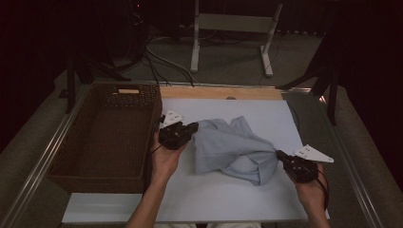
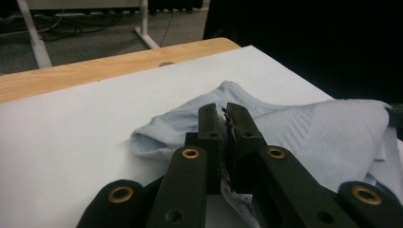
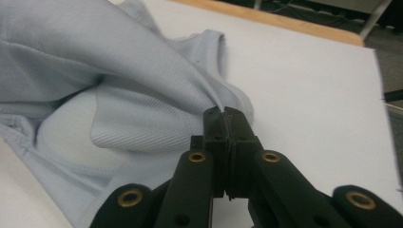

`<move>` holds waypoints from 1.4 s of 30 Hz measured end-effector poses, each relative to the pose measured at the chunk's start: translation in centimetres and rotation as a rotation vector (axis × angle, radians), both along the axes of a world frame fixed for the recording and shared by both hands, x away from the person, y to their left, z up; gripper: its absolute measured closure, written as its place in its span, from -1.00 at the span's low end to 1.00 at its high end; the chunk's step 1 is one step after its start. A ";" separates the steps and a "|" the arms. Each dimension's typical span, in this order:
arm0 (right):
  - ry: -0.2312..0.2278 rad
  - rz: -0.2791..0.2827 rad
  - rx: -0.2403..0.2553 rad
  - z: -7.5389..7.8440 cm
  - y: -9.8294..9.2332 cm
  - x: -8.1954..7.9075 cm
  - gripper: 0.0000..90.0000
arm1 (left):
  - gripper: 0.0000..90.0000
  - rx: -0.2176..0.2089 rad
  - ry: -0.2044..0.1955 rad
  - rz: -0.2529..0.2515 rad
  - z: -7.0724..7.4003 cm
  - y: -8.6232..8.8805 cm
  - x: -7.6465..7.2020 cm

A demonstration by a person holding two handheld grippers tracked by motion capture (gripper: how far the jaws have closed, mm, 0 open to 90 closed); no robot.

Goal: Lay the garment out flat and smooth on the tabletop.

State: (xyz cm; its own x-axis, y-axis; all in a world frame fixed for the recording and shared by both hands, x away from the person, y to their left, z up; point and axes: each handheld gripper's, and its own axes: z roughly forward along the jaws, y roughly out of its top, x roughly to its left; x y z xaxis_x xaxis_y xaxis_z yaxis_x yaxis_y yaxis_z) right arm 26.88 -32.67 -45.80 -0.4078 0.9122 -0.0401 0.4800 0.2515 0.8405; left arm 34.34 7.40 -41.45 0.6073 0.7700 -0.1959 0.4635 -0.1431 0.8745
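Note:
A crumpled light blue garment (image 1: 233, 147) lies on the white board (image 1: 214, 199), stretched between both grippers. My left gripper (image 1: 194, 127) grips the garment's left edge; in the left gripper view its jaws (image 2: 224, 111) are shut with a fold of the garment (image 2: 309, 128) pinched between them. My right gripper (image 1: 280, 154) holds the right corner; in the right gripper view its jaws (image 3: 222, 111) are pressed together on a pulled-up ridge of the garment (image 3: 119, 71). The cloth rises taut toward each grip.
A brown wicker basket (image 1: 126, 89) stands at the left, close beside my left hand. A wooden strip (image 1: 218, 92) runs along the board's far edge. Metal rails border the table on both sides. White table legs and cables are on the floor beyond.

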 end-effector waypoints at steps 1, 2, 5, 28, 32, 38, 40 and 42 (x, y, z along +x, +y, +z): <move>-0.004 -0.007 0.001 0.1 -0.1 0.0 0.99 | 0.95 -0.002 0.001 0.000 0.0 0.0 0.0; -0.004 -0.008 0.006 0.1 -0.1 0.0 0.99 | 0.95 -0.001 0.002 -0.002 0.0 -0.1 0.0; 0.028 0.019 -0.005 -0.3 0.4 0.2 0.98 | 0.95 0.007 0.006 -0.012 -0.2 -0.6 0.0; 0.096 0.053 -0.006 -2.0 3.6 -2.2 -0.31 | 0.94 0.002 0.008 -0.024 -0.4 -1.1 0.0; 0.102 0.060 -0.007 -2.1 3.8 -2.6 -0.31 | 0.94 0.000 0.008 -0.023 -0.4 -1.1 0.0; 0.115 0.076 -0.003 -2.5 4.0 -3.1 -0.31 | 0.94 0.000 0.008 -0.023 -0.4 -1.1 0.0; 0.120 0.077 -0.002 -2.6 4.1 -3.1 -0.31 | 0.94 0.002 0.008 -0.023 -0.4 -1.1 0.0; 0.122 0.081 -0.003 -2.7 4.3 -3.1 -0.31 | 0.94 0.001 0.008 -0.024 -0.4 -1.1 0.0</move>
State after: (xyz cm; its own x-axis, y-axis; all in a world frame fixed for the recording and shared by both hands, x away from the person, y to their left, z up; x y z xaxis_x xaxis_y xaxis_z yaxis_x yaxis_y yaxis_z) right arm 23.77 -28.42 -48.50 -0.4821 0.8760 0.0119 0.5567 0.2958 0.7763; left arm 34.38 6.31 -41.88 0.6241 0.7553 -0.2000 0.4669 -0.1553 0.8705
